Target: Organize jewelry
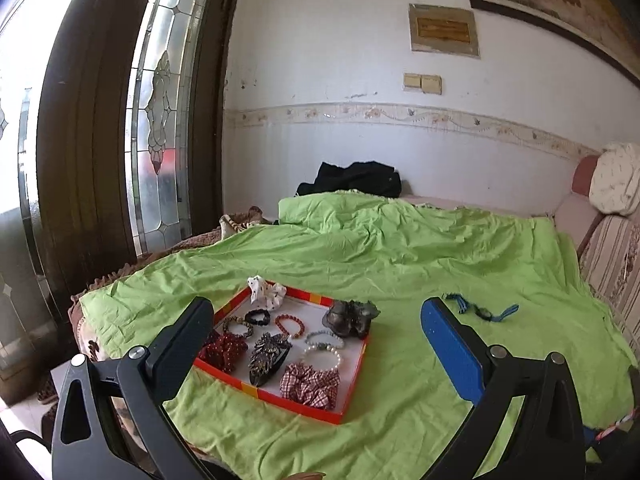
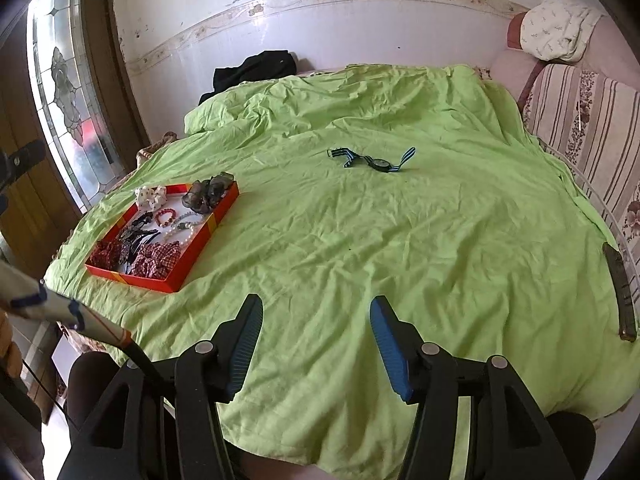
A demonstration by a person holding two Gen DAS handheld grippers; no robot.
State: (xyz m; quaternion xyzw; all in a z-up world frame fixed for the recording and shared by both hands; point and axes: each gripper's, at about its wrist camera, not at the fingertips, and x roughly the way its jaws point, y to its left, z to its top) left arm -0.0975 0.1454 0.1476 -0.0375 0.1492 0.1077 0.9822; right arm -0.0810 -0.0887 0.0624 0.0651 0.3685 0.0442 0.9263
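Orange tray (image 2: pixel 188 270) on green sheet (image 2: pixel 400 260), stocked with bracelets and scrunchies; one blue-strapped watch (image 2: pixel 372 160) outstanding, well apart from tray; left gripper (image 1: pixel 316 344) and right gripper (image 2: pixel 316 344) both wide, empty.

One tray (image 1: pixel 352 396), four bead bracelets (image 1: pixel 289 325), one watch (image 2: pixel 378 164).
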